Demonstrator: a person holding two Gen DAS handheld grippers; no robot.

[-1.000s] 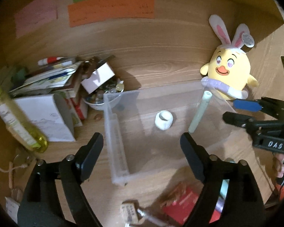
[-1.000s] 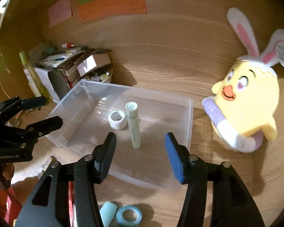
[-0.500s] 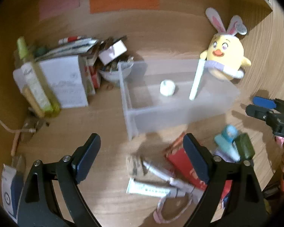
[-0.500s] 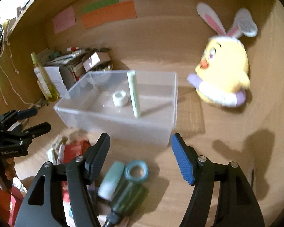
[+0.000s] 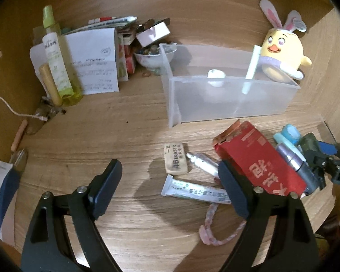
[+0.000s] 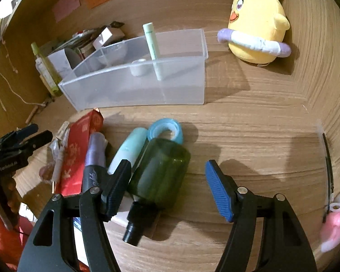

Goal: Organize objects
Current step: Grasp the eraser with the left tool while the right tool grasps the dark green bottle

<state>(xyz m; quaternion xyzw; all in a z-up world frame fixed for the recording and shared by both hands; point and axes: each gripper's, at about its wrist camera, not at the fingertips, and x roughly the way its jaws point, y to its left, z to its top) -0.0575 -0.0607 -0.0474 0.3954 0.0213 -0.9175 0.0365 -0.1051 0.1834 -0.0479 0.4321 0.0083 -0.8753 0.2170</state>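
A clear plastic bin (image 5: 233,102) (image 6: 136,88) holds an upright pale green tube (image 5: 251,68) (image 6: 153,45) and a white roll (image 5: 216,77) (image 6: 139,66). My left gripper (image 5: 168,176) (image 6: 37,133) hovers over an eraser (image 5: 175,158) and a white tube (image 5: 197,191). Its jaws are closing, with the pads touching neither. A red box (image 5: 260,158) (image 6: 77,149) lies just to its right. My right gripper (image 6: 167,170) (image 5: 321,158) stands open around a dark green bottle (image 6: 161,172) lying on its side; the blue pad is clear of it.
A blue tape ring (image 6: 165,129), a mint tube (image 6: 129,149) and a purple-black bottle (image 6: 94,158) lie beside the green bottle. A yellow plush (image 5: 281,54) sits behind the bin. A spray bottle (image 5: 54,52), papers (image 5: 93,61) and a bowl (image 5: 154,56) crowd the back left.
Both grippers drew back from over the bin and sank toward the table, bringing the loose items in front of the bin into view. The right jaws stand wider than a second ago.
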